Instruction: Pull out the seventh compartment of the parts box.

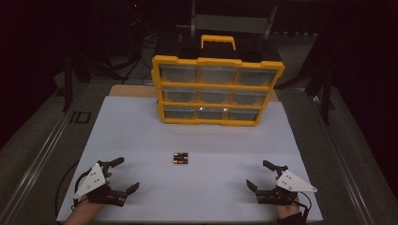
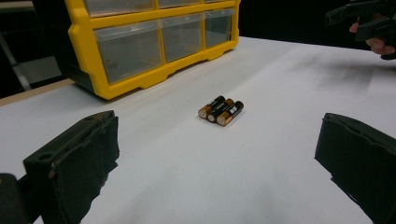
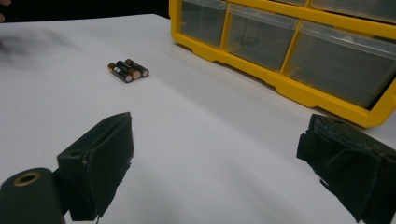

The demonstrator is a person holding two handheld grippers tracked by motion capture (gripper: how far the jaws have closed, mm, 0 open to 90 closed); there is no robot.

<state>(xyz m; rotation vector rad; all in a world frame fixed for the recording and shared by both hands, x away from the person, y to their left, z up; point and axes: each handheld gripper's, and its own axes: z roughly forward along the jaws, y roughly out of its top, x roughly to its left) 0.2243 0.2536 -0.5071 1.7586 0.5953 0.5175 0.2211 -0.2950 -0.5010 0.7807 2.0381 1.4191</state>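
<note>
Three black and copper batteries lie side by side on the white board, in front of a yellow drawer cabinet with clear drawers, all shut. My left gripper rests at the near left of the board, open, nothing between its jaws. At the near right sits my right gripper, also open and holding nothing. Both point inward toward the batteries from a distance. The right gripper also appears far off in the left gripper view.
The white board lies on a table with metal rails along both sides. The cabinet has a yellow handle on top. Dark clutter and stands fill the background.
</note>
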